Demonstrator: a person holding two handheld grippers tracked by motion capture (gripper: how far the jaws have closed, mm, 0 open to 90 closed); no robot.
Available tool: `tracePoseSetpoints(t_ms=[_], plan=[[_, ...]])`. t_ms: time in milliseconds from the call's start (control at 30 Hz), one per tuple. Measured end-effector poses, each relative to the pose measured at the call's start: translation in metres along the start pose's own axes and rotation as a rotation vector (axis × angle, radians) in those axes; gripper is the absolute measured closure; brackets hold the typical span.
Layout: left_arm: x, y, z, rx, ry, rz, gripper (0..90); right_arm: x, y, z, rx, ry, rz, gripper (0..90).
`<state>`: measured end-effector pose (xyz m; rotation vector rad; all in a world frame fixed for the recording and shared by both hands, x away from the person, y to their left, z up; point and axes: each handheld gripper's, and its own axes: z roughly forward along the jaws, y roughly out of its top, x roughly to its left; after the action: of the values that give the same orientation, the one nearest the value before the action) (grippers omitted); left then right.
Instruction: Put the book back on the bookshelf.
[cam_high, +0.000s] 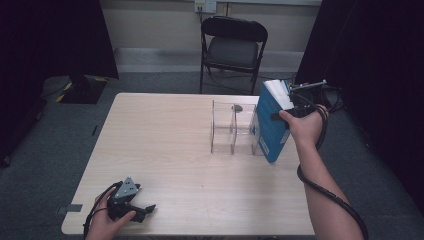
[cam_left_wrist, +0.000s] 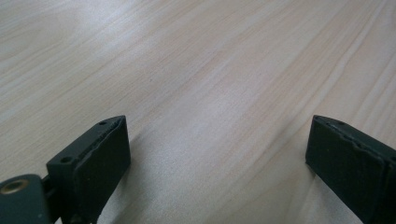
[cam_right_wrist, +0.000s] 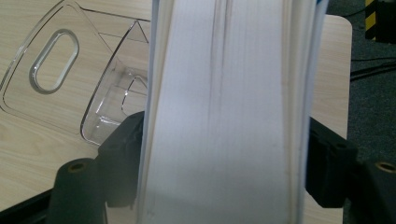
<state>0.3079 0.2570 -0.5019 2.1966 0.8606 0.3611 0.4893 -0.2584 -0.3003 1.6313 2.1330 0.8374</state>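
Standing at the right edge of the pale wood table (cam_high: 165, 150), a thick blue book (cam_high: 271, 127) leans beside a clear acrylic holder (cam_high: 234, 127) | cover writing too small to read | right gripper (cam_high: 286, 116) jaws flank its white pages (cam_right_wrist: 224, 116), contact uncertain | left gripper (cam_high: 131, 204) spread, resting near table's front-left corner

Dim, soft overhead light; dark edges.

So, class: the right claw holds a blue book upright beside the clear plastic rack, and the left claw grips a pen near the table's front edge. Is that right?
Not quite. The left claw grips nothing: the left gripper view shows its jaws open over bare table. The rest stands: blue book, clear plastic rack, right claw.
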Motion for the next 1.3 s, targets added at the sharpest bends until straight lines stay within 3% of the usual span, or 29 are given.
tracePoseSetpoints(t_ms=[400, 800, 1033, 1300], plan=[[0.000, 0.000, 0.000, -0.001, -0.003, -0.004, 6.1, 0.003, -0.003, -0.008, 0.012, -0.012, -0.056, 22.3], [0.000, 0.000, 0.000, -0.001, -0.001, -0.004, 6.0, 0.003, -0.015, -0.017, 0.011, 0.039, -0.052, 18.3], [0.000, 0.000, 0.001, -0.005, -0.002, -0.004, 5.7, 0.004, -0.023, -0.023, 0.014, 0.042, -0.062, 17.0], [-0.001, 0.000, 0.001, -0.005, -0.002, -0.005, 5.6, 0.012, -0.020, -0.029, 0.020, 0.037, -0.095, 16.6]])
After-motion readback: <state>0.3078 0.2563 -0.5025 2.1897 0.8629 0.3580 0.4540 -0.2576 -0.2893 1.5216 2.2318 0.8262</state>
